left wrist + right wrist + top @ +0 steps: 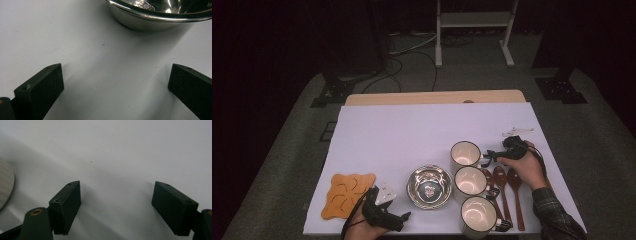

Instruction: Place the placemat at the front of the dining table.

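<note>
Three white mugs stand in a row on the white table cover (412,130): a far mug (465,154), a middle mug (470,180) and a near mug (478,214). Left of them sits a steel bowl (429,186). My left gripper (404,218) lies low at the front edge and points toward the bowl (160,12); its jaws (116,75) stand wide apart over bare cover. My right gripper (486,159) is just right of the far mug, open (117,192), with nothing between its fingers.
Three brown wooden spoons (503,186) lie side by side right of the mugs, under my right hand. An orange felt coaster (348,195) lies at the front left. A small white object (517,131) rests at the back right. A grey curved edge (5,185) shows at the left of the right gripper view.
</note>
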### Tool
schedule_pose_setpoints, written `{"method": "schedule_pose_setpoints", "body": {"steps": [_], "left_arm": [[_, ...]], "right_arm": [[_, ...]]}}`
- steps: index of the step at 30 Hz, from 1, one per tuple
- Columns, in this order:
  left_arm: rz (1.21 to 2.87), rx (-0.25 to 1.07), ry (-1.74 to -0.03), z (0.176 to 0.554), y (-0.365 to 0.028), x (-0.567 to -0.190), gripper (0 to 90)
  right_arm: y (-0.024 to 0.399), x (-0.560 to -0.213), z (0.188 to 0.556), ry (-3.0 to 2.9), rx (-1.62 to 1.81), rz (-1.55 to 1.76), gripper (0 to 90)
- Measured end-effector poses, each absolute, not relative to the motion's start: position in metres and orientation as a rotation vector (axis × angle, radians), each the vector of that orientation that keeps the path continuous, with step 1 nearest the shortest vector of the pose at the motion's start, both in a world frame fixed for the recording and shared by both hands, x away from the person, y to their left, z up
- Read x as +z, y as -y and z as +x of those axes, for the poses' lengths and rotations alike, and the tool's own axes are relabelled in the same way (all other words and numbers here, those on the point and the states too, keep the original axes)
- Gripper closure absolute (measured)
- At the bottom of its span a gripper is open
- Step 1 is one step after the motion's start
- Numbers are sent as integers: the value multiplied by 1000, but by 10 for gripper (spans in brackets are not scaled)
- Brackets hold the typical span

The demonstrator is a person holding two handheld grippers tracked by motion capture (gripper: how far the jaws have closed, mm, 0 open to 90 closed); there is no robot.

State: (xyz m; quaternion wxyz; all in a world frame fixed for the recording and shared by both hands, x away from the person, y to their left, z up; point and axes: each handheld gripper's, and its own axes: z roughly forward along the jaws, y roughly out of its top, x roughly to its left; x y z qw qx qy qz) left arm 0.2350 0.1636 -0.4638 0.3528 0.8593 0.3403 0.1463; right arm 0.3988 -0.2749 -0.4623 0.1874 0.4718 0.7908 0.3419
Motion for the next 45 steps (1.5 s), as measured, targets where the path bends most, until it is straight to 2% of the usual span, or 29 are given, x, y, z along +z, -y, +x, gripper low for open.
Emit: {"method": "schedule_pose_setpoints", "body": {"steps": [8, 18, 45], "left_arm": [[2226, 373, -878, 235, -164, -463, 0], [2222, 349, -870, 235, -166, -460, 0], [2158, 386, -898, 235, -186, -445, 0]], "right_arm": [[272, -464, 398, -2237, 972, 1309, 129], [272, -465, 398, -2231, 971, 1303, 130], [271, -465, 398, -2230, 968, 1302, 130]]}}
